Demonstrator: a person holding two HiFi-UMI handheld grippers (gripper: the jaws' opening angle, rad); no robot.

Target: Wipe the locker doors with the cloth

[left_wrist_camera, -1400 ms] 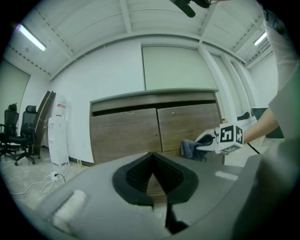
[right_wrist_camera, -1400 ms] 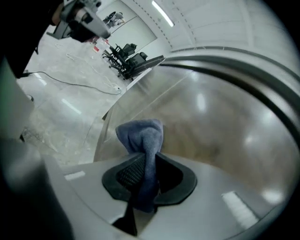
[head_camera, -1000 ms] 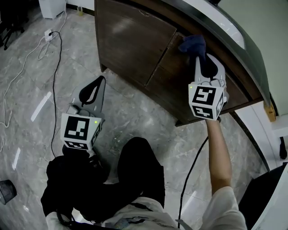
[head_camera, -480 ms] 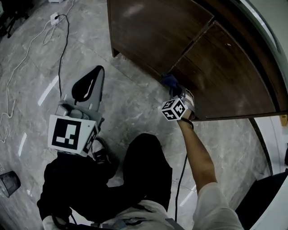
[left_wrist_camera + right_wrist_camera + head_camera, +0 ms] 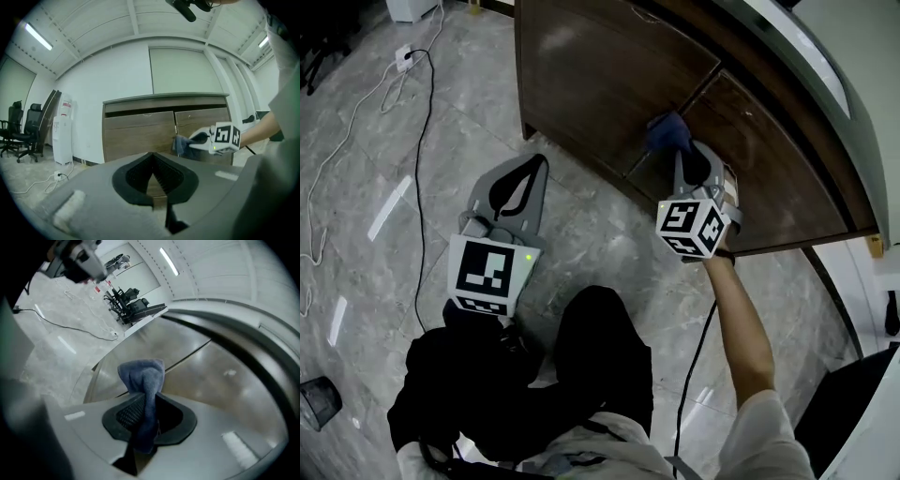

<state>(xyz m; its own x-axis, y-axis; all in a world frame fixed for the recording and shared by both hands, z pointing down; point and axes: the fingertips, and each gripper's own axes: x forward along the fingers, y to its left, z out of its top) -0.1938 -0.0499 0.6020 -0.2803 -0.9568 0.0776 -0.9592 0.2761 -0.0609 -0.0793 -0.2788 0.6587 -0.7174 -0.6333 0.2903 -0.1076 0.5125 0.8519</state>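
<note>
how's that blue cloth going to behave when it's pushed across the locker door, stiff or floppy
Probably floppy: the blue cloth droops in a soft fold beyond the right gripper, shut on it. Likely light, since one pinch carries it all. It should squash and drag against the wooden locker door rather than skid.

Black cable (image 5: 417,178) trailing across grey marble floor (image 5: 581,234) from white socket (image 5: 401,52); water dispenser (image 5: 62,129) standing by wall; office chairs (image 5: 21,133) sitting beyond.

Office: swivel chairs (image 5: 21,131), water dispenser (image 5: 62,138)
</note>
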